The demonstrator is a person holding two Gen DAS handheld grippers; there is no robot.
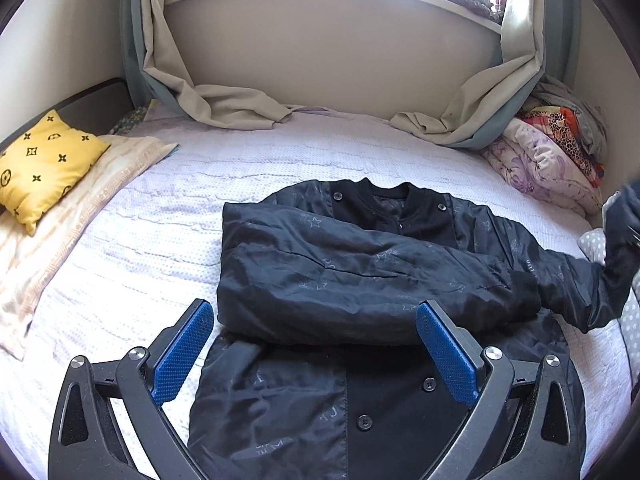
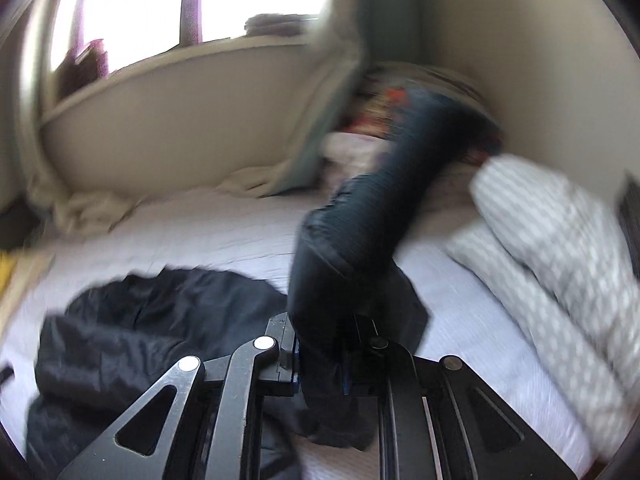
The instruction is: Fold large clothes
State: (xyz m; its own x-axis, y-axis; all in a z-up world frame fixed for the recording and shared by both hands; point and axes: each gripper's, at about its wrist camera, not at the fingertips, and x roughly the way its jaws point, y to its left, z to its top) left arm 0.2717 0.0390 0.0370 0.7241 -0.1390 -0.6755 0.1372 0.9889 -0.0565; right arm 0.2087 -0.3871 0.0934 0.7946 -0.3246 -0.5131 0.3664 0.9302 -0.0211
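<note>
A dark navy quilted bomber jacket (image 1: pixel 360 280) with a faint star print and black buttons lies face up on a bed covered by a pale lilac textured bedspread (image 1: pixel 120 260), its black ribbed collar toward the far wall. One sleeve is folded across the chest, running from the left shoulder toward the right. The other sleeve (image 1: pixel 592 280) stretches off to the right edge of the left wrist view, where its end lifts off the bed.

The left gripper (image 1: pixel 316 344) hovers over the near part of the jacket, its two blue textured pads (image 1: pixel 182 356) standing wide apart with nothing between them.

In the right wrist view — heavily blurred — the right gripper (image 2: pixel 320 364) is clamped on the dark sleeve (image 2: pixel 360 240), which rises from between its black fingers and stands up toward the far right corner. The rest of the jacket lies crumpled on the bedspread to the left of it.

At the far left of the bed rests a yellow square cushion (image 1: pixel 44 164) with black motifs, lying on a cream and peach striped cloth (image 1: pixel 80 208). Beige curtains (image 1: pixel 224 104) pool on the far edge of the mattress beneath a bright window. In the far right corner sits a heap of folded floral and patterned bedding (image 1: pixel 552 148), and just near of it, on the right — a grey and white spotted pillow (image 2: pixel 560 248).
</note>
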